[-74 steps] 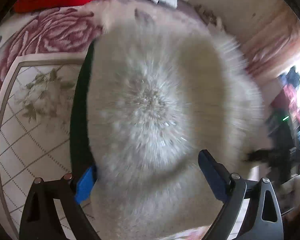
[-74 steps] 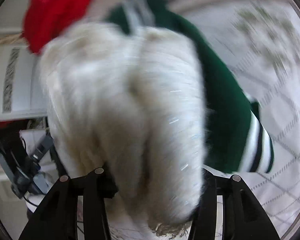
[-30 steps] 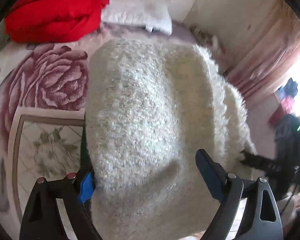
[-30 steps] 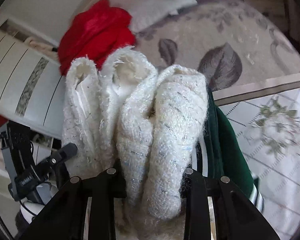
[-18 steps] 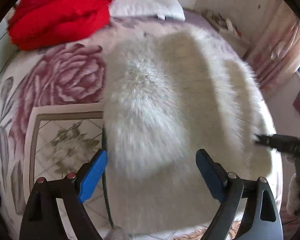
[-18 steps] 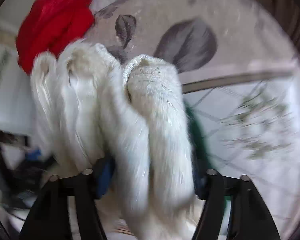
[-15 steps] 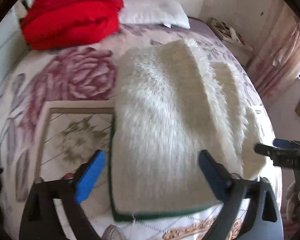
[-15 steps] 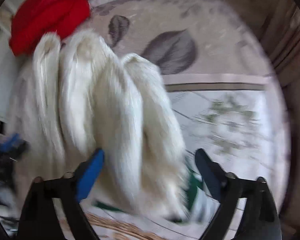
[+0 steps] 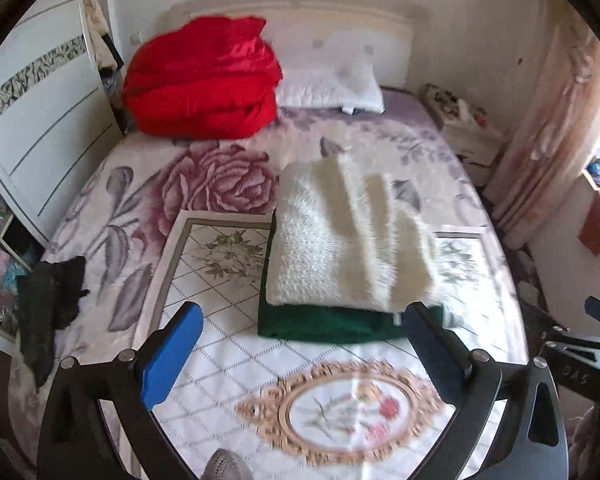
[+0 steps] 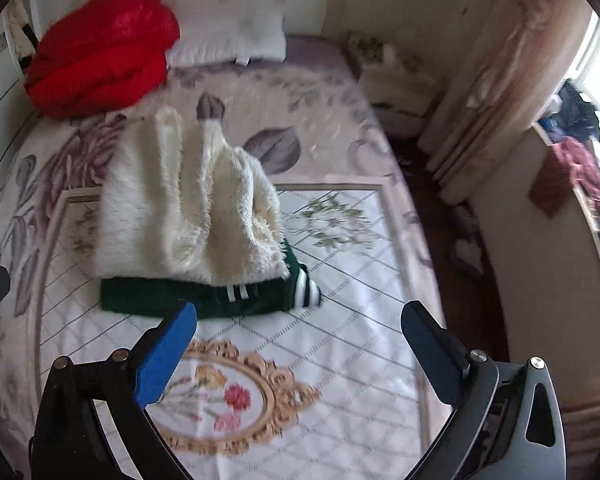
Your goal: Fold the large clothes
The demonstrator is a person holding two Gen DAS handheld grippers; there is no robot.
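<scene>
A folded fluffy white garment point(image 9: 340, 240) lies on top of a folded dark green garment with white stripes point(image 9: 328, 324) on the bed. Both show in the right wrist view too, the white one point(image 10: 180, 208) over the green one point(image 10: 204, 300). My left gripper point(image 9: 300, 344) is open and empty, held back above the bed's near end. My right gripper point(image 10: 300, 340) is open and empty, also back from the pile. The right gripper's body shows at the right edge of the left wrist view point(image 9: 580, 348).
The bed point(image 9: 220, 360) has a floral cover. A red folded quilt point(image 9: 204, 80) and a white pillow point(image 9: 332, 84) lie at the headboard. A dark garment point(image 9: 48, 300) hangs at the bed's left edge. A wardrobe point(image 9: 32, 120) stands left; curtains point(image 10: 500, 80) and clothes stand right.
Both grippers let go of the white garment, which now rests on the green one. Both have pulled back toward the foot of the bed with jaws open.
</scene>
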